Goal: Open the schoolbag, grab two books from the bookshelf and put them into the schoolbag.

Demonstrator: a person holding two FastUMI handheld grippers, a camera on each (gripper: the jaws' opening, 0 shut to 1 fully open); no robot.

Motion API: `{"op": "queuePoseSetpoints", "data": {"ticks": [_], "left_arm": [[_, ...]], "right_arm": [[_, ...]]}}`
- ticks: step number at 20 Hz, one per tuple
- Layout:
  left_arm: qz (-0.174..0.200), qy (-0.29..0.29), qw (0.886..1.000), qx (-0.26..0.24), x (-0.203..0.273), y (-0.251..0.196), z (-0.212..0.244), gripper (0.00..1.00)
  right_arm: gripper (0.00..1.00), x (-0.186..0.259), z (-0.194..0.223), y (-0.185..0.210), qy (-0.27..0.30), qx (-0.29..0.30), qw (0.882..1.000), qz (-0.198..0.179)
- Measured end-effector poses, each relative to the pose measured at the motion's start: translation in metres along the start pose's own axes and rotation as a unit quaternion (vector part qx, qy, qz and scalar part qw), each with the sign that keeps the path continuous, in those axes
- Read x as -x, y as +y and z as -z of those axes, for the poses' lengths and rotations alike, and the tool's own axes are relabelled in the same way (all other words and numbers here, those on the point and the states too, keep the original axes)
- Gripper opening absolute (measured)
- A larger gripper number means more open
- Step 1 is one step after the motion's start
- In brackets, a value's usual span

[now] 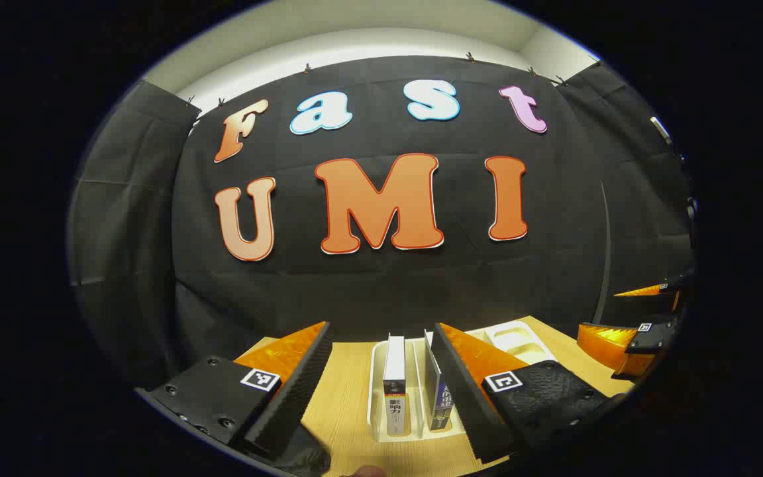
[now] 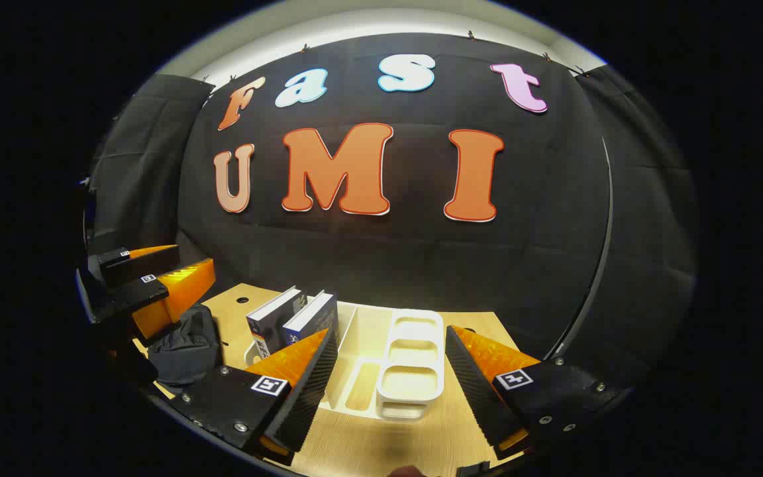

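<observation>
Left gripper view: the left gripper [image 1: 381,391], jaws wide and empty, frames two upright books [image 1: 396,391] in the white bookshelf [image 1: 376,371] at bottom centre.

Right gripper view: the right gripper [image 2: 391,377], spread wide and empty, faces empty slots; the books stand left of centre, and the dark schoolbag [image 2: 183,348] lies lower left.

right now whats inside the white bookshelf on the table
Two books stand upright in the slots at one end of the white bookshelf. Its other compartments look empty, though the right hand-held gripper covers part of the near slots.
</observation>
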State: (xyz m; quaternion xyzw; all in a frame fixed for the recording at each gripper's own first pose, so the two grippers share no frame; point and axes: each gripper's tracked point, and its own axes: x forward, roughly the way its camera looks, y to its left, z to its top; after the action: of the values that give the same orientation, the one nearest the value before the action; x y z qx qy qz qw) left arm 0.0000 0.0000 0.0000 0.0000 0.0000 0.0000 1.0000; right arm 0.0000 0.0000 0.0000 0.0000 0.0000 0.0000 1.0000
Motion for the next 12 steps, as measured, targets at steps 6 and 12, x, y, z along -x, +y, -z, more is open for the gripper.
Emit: {"op": "queuePoseSetpoints", "data": {"ticks": [6, 12], "left_arm": [[0.006, -0.006, 1.000, -0.006, -0.0017, -0.0014, -0.0020, 0.96], [0.005, -0.010, 1.000, -0.013, -0.0027, 0.0043, -0.0034, 0.96]], "right_arm": [[0.98, -0.0021, -0.0009, -0.0033, -0.003, -0.006, 1.000, 0.008], [0.98, -0.0074, -0.0064, 0.0053, -0.010, -0.009, 1.000, 0.007]]}}
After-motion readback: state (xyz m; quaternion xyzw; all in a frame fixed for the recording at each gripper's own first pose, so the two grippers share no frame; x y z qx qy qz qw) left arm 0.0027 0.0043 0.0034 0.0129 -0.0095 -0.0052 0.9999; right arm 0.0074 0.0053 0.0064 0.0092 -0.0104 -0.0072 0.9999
